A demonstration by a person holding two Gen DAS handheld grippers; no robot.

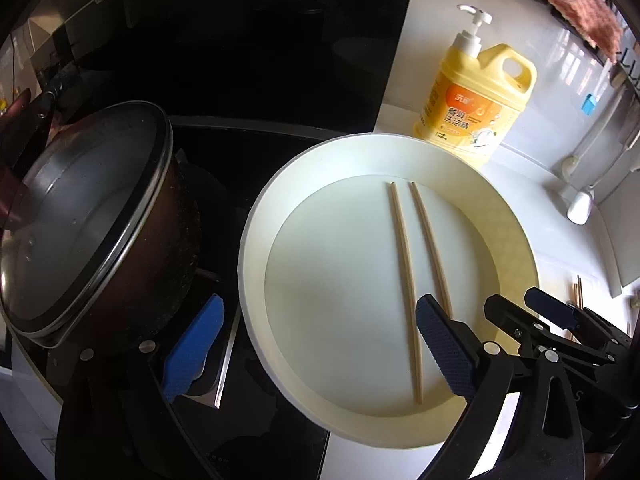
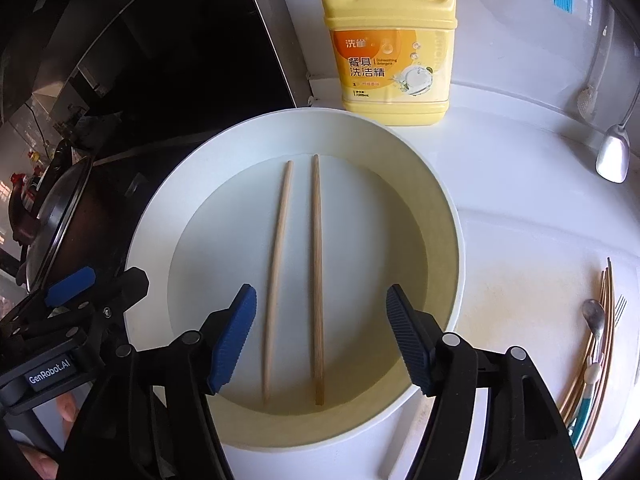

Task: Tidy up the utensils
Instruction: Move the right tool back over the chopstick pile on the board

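Observation:
Two wooden chopsticks [image 2: 296, 272] lie side by side in a white round basin [image 2: 448, 208] on the white counter. They also show in the left wrist view [image 1: 412, 264], inside the same basin [image 1: 256, 216]. My right gripper [image 2: 320, 344] is open and empty, its fingers straddling the near ends of the chopsticks just above them. My left gripper [image 1: 316, 356] is open and empty at the basin's left edge, one finger over the stove, the other over the basin. Several more chopsticks, a spoon and a fork [image 2: 592, 336] lie on the counter at the right.
A yellow detergent bottle [image 2: 392, 44] stands behind the basin. A lidded dark pot [image 1: 92, 224] sits on the black stove to the left. A metal spoon [image 2: 612, 152] and other utensils hang against the wall at the right.

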